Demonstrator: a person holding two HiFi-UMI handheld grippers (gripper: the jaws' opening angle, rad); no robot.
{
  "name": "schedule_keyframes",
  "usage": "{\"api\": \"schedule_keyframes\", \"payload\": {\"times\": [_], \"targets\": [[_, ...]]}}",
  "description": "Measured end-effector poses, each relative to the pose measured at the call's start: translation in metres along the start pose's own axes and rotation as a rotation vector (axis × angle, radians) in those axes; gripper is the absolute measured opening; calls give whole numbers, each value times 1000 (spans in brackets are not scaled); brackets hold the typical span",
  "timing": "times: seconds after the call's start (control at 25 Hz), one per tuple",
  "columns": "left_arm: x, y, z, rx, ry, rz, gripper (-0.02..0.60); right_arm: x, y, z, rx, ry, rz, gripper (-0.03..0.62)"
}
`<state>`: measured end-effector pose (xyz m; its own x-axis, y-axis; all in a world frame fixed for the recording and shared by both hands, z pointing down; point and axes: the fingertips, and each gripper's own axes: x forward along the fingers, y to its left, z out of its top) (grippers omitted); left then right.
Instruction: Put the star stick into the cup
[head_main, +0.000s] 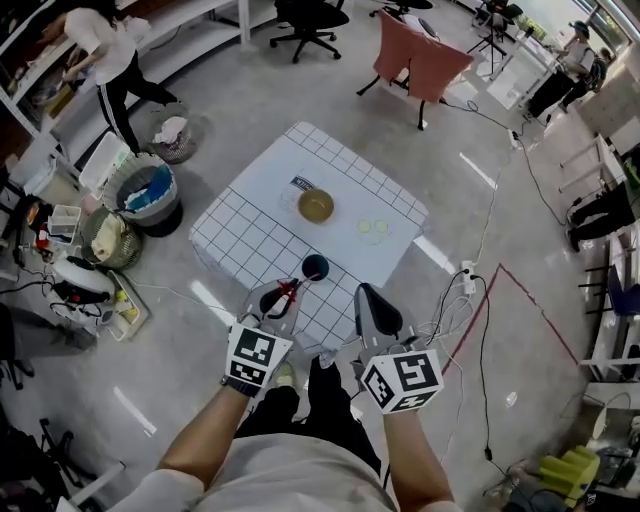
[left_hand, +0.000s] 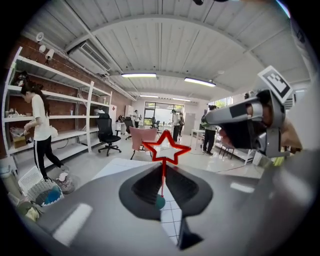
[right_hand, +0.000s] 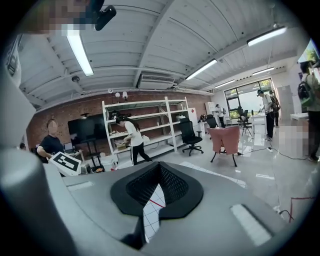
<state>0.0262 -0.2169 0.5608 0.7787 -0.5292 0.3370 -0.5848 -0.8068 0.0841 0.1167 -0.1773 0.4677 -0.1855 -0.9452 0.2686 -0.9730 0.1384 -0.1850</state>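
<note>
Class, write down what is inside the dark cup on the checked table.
Nothing shows inside the cup; its interior looks dark, so the bottom cannot be made out. The star stick is outside it, gripped by the left gripper.

Probably a lab: metal shelving (right_hand: 165, 122), office chairs (head_main: 305, 22), trailing floor cables (head_main: 483, 300).

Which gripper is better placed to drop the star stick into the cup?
Left. The left gripper is shut on the star stick, close to the cup; the right gripper holds nothing.

A brick wall (right_hand: 95, 111), white shelving (right_hand: 150, 120), seemingly polished floor (head_main: 330, 90).
</note>
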Motion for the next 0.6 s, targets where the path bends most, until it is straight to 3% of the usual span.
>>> {"api": "schedule_keyframes", "payload": {"times": [0.16, 0.36, 0.6], "targets": [[30, -11, -27, -2, 43, 18, 23, 13, -27, -21, 20, 24, 33, 11], [53, 25, -43, -28, 85, 31, 23, 67, -27, -28, 28, 90, 63, 11], [82, 39, -73, -77, 118, 61, 23, 100, -43, -61, 46, 156, 100, 11]]}}
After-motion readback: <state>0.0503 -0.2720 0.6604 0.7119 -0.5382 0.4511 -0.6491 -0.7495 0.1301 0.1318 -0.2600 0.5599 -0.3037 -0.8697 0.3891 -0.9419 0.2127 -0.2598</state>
